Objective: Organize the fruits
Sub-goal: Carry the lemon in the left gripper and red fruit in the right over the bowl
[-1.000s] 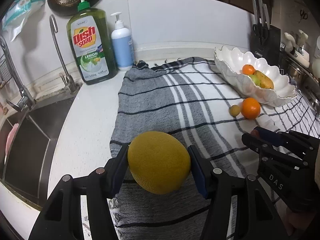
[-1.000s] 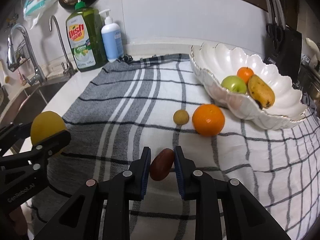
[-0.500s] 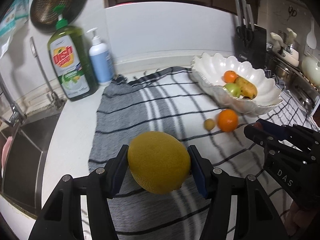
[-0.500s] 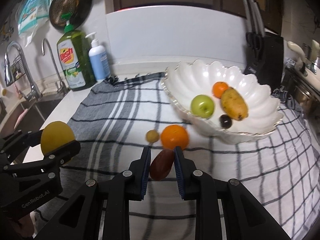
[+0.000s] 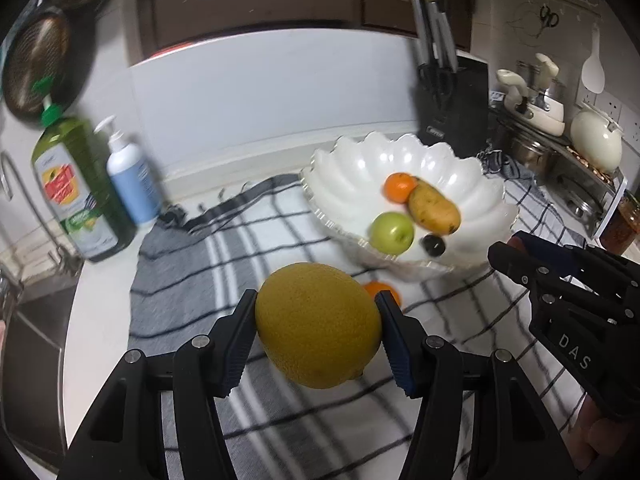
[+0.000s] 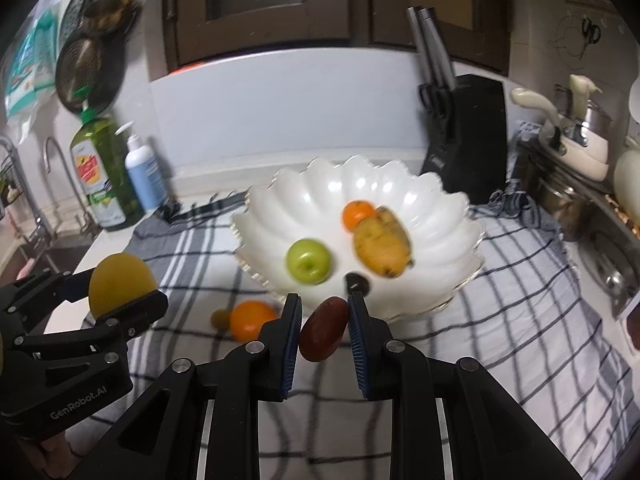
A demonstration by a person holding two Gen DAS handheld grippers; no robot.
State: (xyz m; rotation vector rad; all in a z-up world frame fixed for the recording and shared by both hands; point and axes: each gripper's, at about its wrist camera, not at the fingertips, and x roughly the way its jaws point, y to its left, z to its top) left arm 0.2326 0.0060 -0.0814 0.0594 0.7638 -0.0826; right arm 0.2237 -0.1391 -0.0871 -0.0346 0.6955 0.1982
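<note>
My left gripper point(image 5: 318, 332) is shut on a large yellow melon point(image 5: 318, 324), held above the striped cloth; the melon also shows in the right wrist view point(image 6: 120, 284). My right gripper point(image 6: 324, 328) is shut on a small dark red fruit point(image 6: 324, 328), held just before the near rim of the white scalloped bowl point(image 6: 312, 184). The bowl holds a green apple point(image 6: 308, 266), a mango point(image 6: 380, 248), a tangerine point(image 6: 358, 214) and a dark plum point(image 6: 357, 282). An orange point(image 6: 250, 318) and a small brown fruit point(image 6: 220, 317) lie on the cloth left of the bowl.
A checked cloth point(image 6: 520, 300) covers the counter. Dish soap point(image 6: 104, 176) and a pump bottle point(image 6: 146, 176) stand at the back left by the sink point(image 5: 28, 320). A knife block point(image 6: 464, 136) stands behind the bowl. Pots and jars crowd the right edge point(image 5: 592, 148).
Both grippers have risen and moved toward the bowl, each still holding its fruit. The bowl now looks closer and its inside is in fuller view.
</note>
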